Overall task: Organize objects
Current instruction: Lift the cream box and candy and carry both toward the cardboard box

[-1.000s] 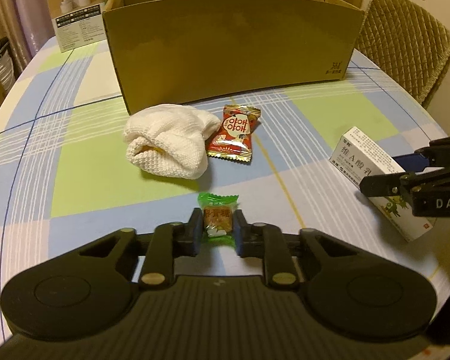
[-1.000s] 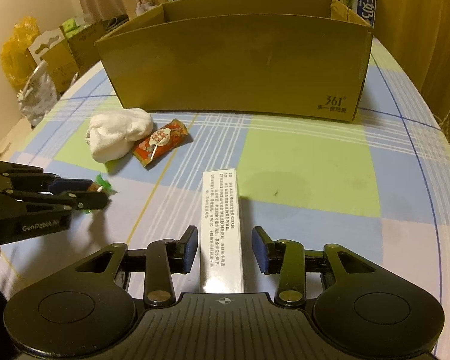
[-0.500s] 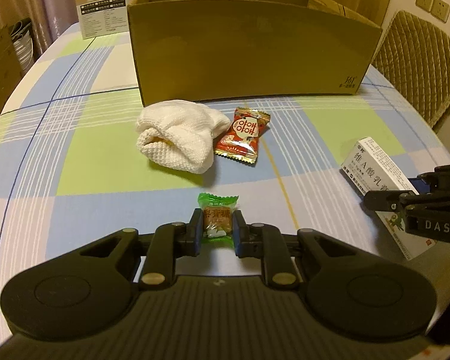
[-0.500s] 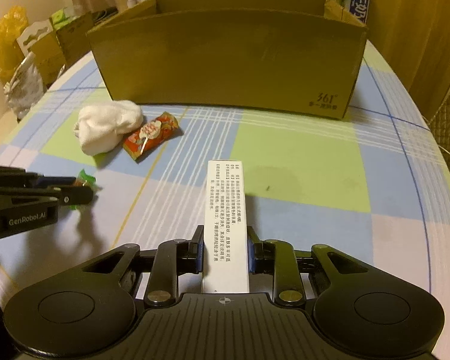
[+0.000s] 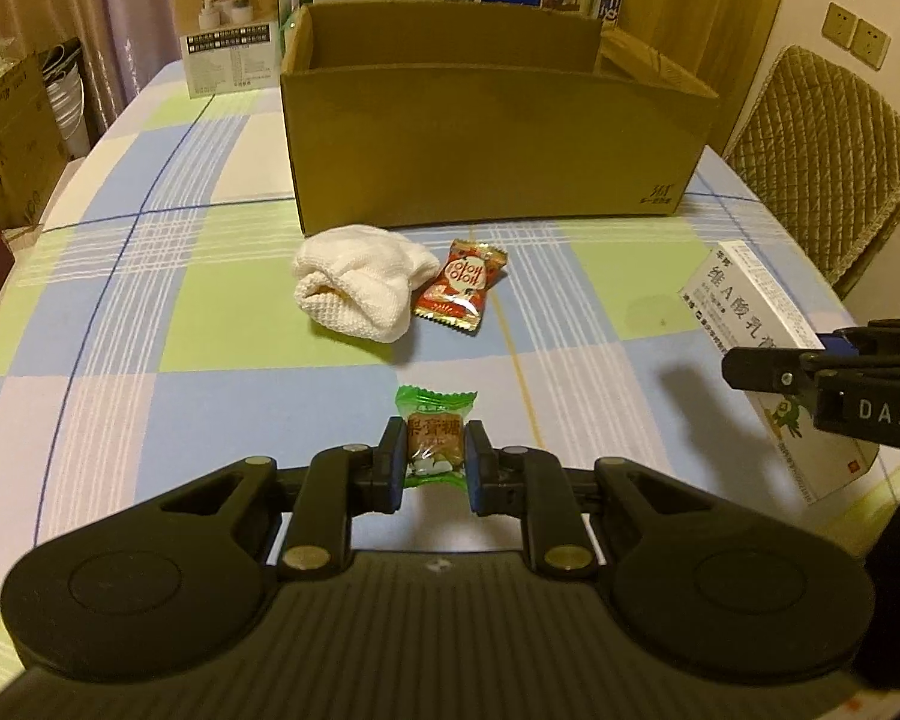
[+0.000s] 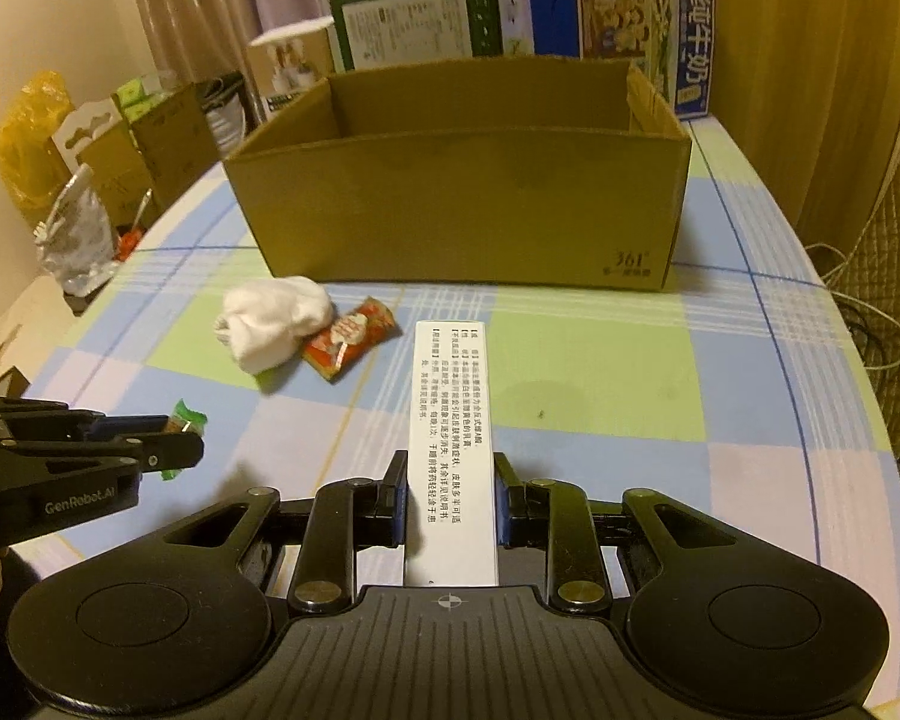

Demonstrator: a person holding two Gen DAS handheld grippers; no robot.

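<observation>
- Your left tool [image 5: 431, 463] is pinching a green-wrapped candy [image 5: 435, 441], held above the checked tabletop [image 5: 150, 324].
- Your right tool [image 6: 450, 495] is clamped on a white medicine box [image 6: 452, 420].
- A white sock [image 5: 360, 282] touches a red snack packet [image 5: 461, 285], both just in front of the cardboard box [image 5: 486, 144].

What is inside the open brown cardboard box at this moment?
Inside the open brown cardboard box, only its bare inner back wall and a folded side flap show. Its front wall hides the floor in both views, so whether anything lies inside cannot be told.
</observation>
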